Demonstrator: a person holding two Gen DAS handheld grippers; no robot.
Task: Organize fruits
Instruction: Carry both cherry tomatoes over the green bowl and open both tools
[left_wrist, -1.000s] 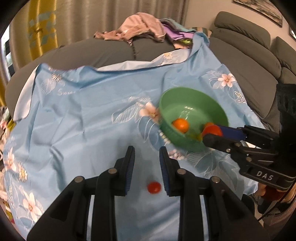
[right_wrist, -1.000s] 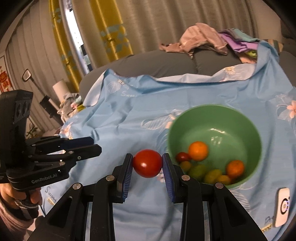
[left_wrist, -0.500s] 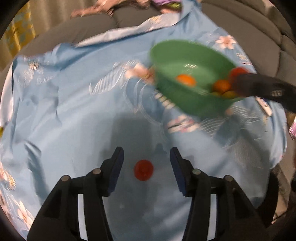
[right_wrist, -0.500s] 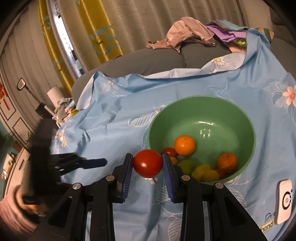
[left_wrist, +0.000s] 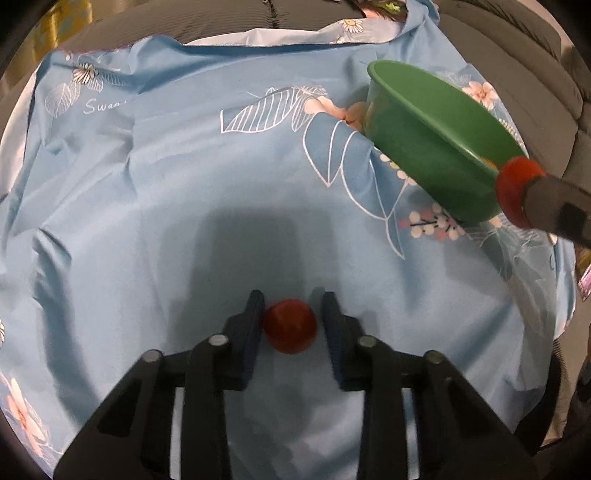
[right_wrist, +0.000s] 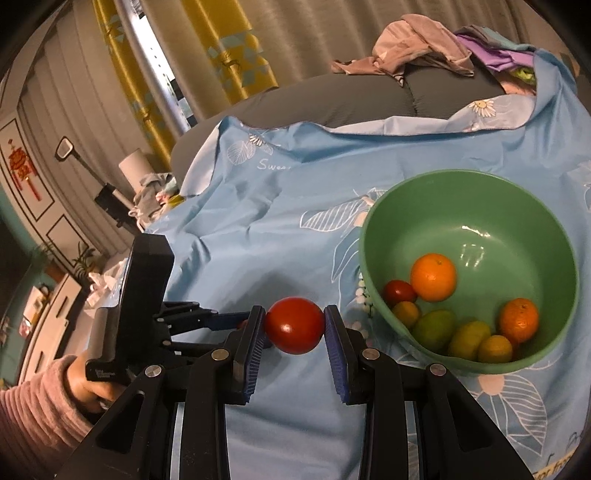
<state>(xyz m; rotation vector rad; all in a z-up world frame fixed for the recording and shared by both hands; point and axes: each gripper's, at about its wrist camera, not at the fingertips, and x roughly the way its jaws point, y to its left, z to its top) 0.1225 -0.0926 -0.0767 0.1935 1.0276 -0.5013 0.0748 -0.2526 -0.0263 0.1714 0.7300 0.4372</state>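
Observation:
A small red tomato (left_wrist: 290, 326) lies on the blue floral cloth (left_wrist: 184, 184) between the fingers of my left gripper (left_wrist: 292, 325). The jaws stand open around it, with a small gap on the right side. My right gripper (right_wrist: 294, 326) is shut on a larger red tomato (right_wrist: 294, 325) and holds it in the air left of the green bowl (right_wrist: 480, 192). The bowl holds two oranges (right_wrist: 433, 277), a small tomato (right_wrist: 399, 291) and several yellow-green fruits (right_wrist: 434, 329). In the left wrist view the bowl (left_wrist: 424, 140) is at the upper right, with the held tomato (left_wrist: 515, 190) at its near rim.
The cloth covers a grey sofa (right_wrist: 332, 96) with a pile of clothes (right_wrist: 417, 51) at the back. The left gripper's body and the hand holding it (right_wrist: 122, 321) sit at the lower left of the right wrist view. Yellow curtains (right_wrist: 236, 48) hang behind.
My left gripper has dropped down to the cloth and now straddles the small tomato. My right gripper, still holding its tomato, has shifted slightly relative to the bowl.

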